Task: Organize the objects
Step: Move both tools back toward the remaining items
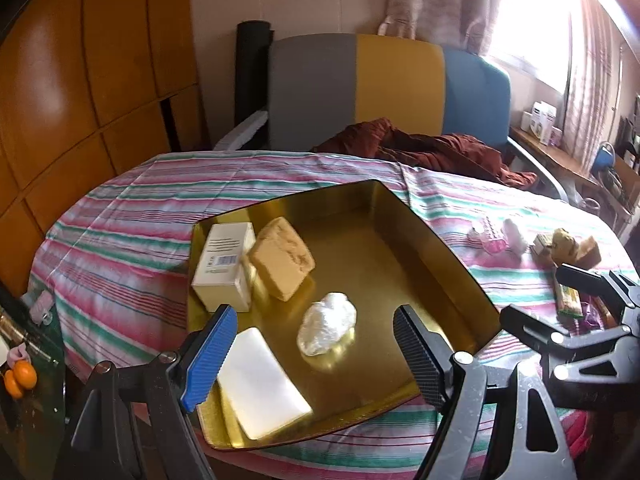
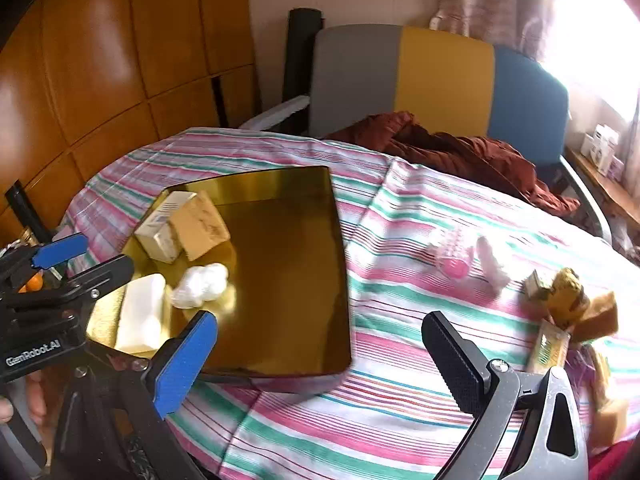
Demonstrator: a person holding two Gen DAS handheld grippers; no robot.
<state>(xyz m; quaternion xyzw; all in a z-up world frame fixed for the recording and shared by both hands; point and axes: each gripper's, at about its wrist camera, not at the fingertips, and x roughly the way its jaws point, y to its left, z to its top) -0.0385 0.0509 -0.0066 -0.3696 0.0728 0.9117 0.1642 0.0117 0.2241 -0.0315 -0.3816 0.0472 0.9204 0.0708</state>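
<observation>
a shallow, glossy gold metal tray [image 1: 420, 248] is lying on a round table under a pink, green and white striped cloth [image 1: 120, 216], its mirror-like floor reflecting what it holds. at its far left corner a cream cardboard box with a barcode [image 1: 224, 264] is leaning against a tan, rough-grained block [image 1: 282, 258]. a crumpled white wad [image 1: 328, 322] is sitting near the middle, and a smooth white rectangular bar [image 1: 260, 384] is lying at the near left.

the left gripper [image 1: 314, 356] is hovering over the tray's near edge, its ribbed blue and black pads spread wide, holding nothing. the right gripper [image 2: 320, 360] is likewise gaping wide and empty above the tray's near right corner.

on the cloth to the right, a clear pink-based plastic item [image 2: 452, 256], a brown lumpy piece [image 2: 566, 296] and a yellow-green packet [image 2: 548, 346] are lying loose outside the tray.
</observation>
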